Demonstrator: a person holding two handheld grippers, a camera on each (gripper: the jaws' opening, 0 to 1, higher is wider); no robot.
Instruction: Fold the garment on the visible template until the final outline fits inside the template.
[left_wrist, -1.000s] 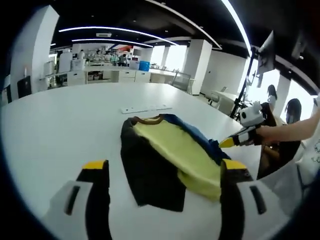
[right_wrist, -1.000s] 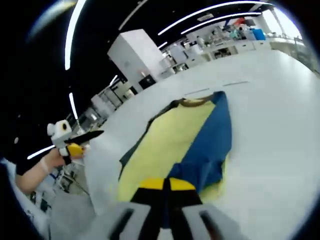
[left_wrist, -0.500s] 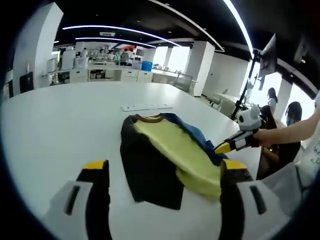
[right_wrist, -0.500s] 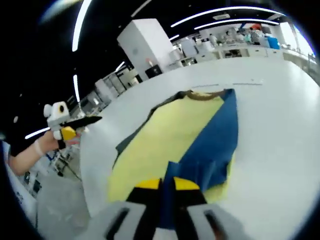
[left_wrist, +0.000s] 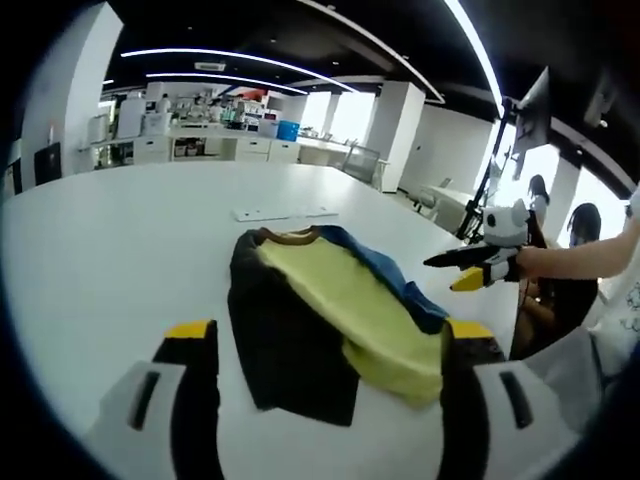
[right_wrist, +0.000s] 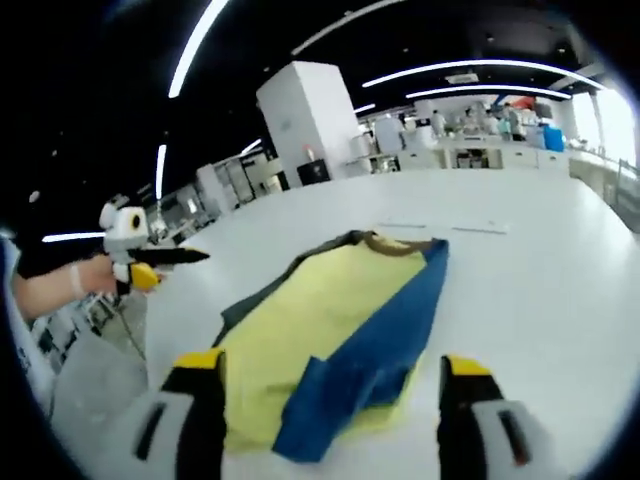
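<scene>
The garment (left_wrist: 330, 320) lies on the white tabletop (left_wrist: 120, 240), partly folded into a long shape: a yellow panel runs down its middle, a dark panel lies along its left side in the left gripper view, and a blue panel is folded over along the right side. Its brown collar points toward the far side of the tabletop, where a thin white strip (left_wrist: 285, 213) lies just beyond it.

In the left gripper view, the left tool (left_wrist: 330, 345) hovers over the near end of the garment with its jaws spread wide, one on each side of the cloth, holding nothing. The right tool (left_wrist: 462, 270) comes in from the right, held in a person's hand (left_wrist: 535, 262), beside the garment's blue edge and apart from it.

In the right gripper view, the right tool (right_wrist: 335, 375) stands open and empty, its jaws well apart, with the garment (right_wrist: 330, 330) between and beyond them. The left tool (right_wrist: 160, 265) shows at the left, near the tabletop (right_wrist: 530, 290) edge.
</scene>
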